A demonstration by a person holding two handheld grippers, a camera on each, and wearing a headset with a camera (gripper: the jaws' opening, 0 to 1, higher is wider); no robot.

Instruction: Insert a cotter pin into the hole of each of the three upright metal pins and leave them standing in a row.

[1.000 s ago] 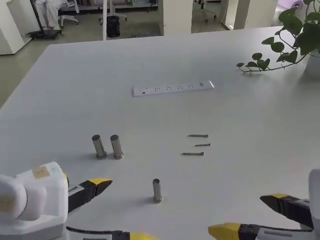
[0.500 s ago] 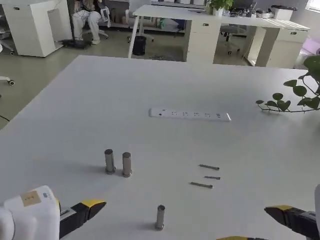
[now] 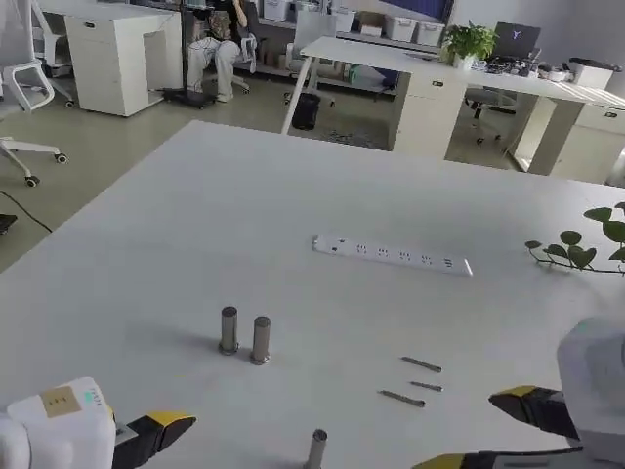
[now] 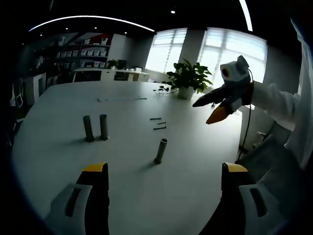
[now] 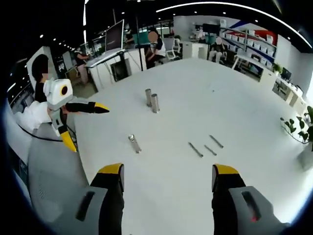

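Both empty, the left claw [image 4: 165, 169] and right claw [image 5: 167, 170] gape apart. The head view's bottom edge cuts off the nearest metal pin [image 3: 316, 447]; cotter pins [image 3: 426, 386], seemingly three, lie on the tabletop [image 3: 293, 225].

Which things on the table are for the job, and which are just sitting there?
For the job:
- two metal pins standing side by side
- third metal pin, standing alone
- three cotter pins lying flat
- left claw and right claw, both open and empty

Just lying about:
- power strip
- plant
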